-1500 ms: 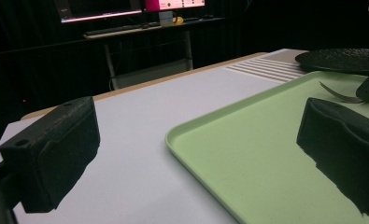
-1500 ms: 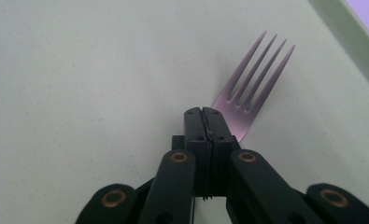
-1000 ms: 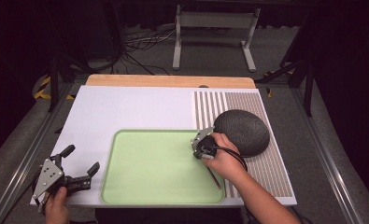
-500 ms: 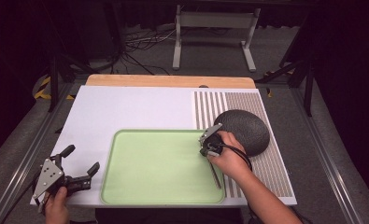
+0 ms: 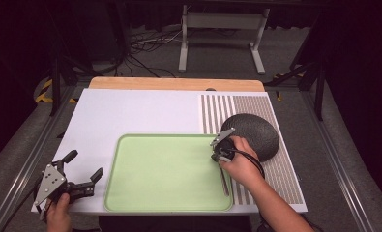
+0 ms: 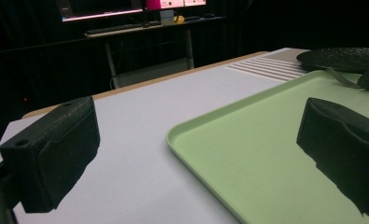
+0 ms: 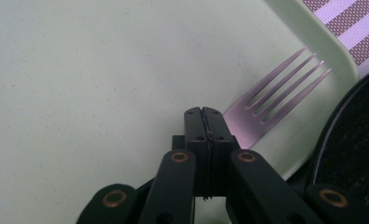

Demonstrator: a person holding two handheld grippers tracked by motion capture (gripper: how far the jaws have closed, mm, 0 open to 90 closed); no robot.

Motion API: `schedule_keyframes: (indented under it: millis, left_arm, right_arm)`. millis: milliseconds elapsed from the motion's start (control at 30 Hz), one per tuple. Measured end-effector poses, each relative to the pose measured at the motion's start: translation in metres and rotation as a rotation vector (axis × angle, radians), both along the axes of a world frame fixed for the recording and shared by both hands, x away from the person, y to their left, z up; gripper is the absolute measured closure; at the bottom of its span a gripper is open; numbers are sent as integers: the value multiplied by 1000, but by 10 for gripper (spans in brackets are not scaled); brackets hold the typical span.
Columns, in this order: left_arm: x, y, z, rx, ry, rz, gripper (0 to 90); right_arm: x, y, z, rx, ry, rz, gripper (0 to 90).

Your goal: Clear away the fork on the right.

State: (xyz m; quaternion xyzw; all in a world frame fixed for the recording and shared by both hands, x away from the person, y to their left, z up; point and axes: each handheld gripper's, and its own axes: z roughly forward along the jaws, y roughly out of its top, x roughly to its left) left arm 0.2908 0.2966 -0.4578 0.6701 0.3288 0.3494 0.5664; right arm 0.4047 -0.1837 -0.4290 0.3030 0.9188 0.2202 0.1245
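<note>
Take the tray [image 5: 164, 174] as your landmark: it lies on the surface [image 5: 130, 113] toward your near edge, about midway across. To the tray's right, touching its far right corner, sits the bowl [image 5: 254, 133], turned upside down on the striped mat [image 5: 275, 179] that runs along the tray's right side. Inside the tray, along its right wall, lies the fork [image 7: 275, 95], tines toward the far right corner and just beside the bowl. Your right gripper [image 5: 222, 147] hangs over that same corner, fingers pressed together directly above the fork's neck. Your left gripper [image 5: 77, 181] rests left of the tray's near left corner, fingers spread, one reaching over the tray's edge.
</note>
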Motion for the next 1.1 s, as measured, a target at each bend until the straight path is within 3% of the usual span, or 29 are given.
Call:
schedule_keyframes:
  millis: [433, 667, 833, 867, 967, 1033, 1100]
  left_arm:
    - [0, 0, 0, -1, -2, -2, 0]
    - [0, 0, 0, 1, -2, -1, 1]
    - [0, 0, 0, 0, -5, -3, 1]
    - [0, 0, 0, 0, -5, -3, 1]
    - [0, 0, 0, 1, -3, 0, 1]
    - [1, -1, 0, 2, -2, -4, 0]
    - [1, -1, 0, 0, 0, -6, 1]
  right_arm:
    - [-2, -6, 1, -6, 8, -13, 896]
    - [-4, -6, 14, 56, -32, -2, 833]
    - [-8, -5, 31, 81, -90, 25, 662]
    - [-8, -5, 31, 81, -90, 25, 662]
    - [-11, -4, 38, 133, -104, 30, 413]
    - [-12, -3, 40, 205, -115, 13, 224]
    - [-12, -4, 42, 228, -144, 45, 149]
